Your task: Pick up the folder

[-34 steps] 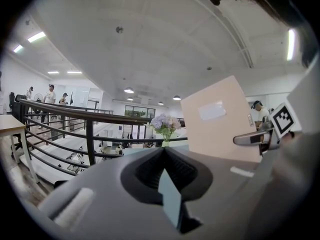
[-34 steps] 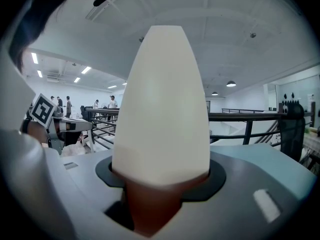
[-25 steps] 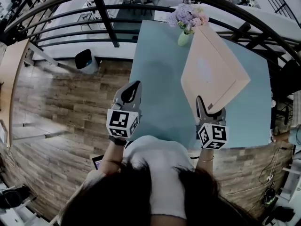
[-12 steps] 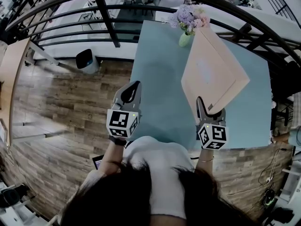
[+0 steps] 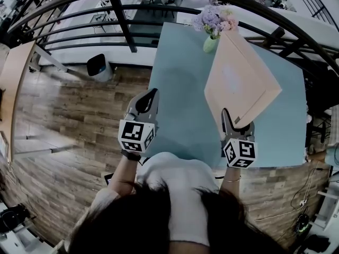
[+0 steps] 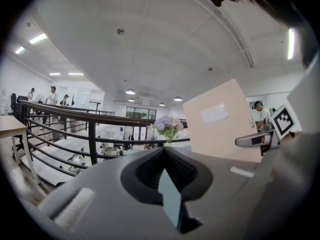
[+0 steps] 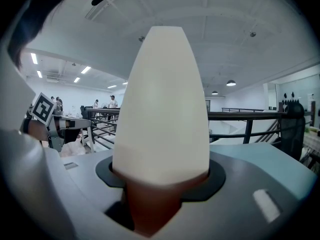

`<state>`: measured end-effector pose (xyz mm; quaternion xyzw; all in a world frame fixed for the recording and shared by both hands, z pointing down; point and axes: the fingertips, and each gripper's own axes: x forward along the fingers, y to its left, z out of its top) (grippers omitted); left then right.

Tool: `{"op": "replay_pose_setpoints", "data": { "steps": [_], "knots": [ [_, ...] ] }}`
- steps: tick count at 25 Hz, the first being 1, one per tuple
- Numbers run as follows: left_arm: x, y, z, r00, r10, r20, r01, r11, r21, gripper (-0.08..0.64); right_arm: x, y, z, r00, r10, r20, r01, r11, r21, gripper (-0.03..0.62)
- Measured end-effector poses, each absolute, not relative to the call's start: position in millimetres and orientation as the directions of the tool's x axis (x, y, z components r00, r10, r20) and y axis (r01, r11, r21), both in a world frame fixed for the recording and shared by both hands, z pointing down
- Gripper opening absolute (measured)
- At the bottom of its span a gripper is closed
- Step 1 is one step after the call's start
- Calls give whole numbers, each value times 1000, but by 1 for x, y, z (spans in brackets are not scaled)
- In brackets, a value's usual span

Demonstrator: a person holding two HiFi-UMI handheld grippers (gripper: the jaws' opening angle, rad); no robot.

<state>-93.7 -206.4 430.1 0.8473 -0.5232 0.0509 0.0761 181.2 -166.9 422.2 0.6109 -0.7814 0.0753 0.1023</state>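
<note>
At six o'clock, closest in, the right gripper (image 5: 229, 118) has its jaws clamped on the low corner of the folder (image 5: 241, 81). The folder rises tilted toward one o'clock, seemingly clear of the teal table (image 5: 177, 89). One corner pinch on a broad, stiff board: I'd want firm pressure and a steady wrist so it can't swing. Off at its nine o'clock hovers the left gripper (image 5: 152, 96), jaws pressed together on nothing. The folder is pale peach, matte, a flat rectangle with a faint label. Far back at twelve stands a green vase of lilac flowers (image 5: 213, 24), then the dark metal railing (image 5: 119, 23).
</note>
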Motion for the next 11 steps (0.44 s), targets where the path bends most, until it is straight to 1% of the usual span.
{"op": "replay_pose_setpoints", "data": {
  "steps": [11],
  "knots": [
    [-87,-210,422,508,-851,132,-861,-507,42,57,190,-164,420,-211,-950,229,-976,219,9,261]
  ]
}}
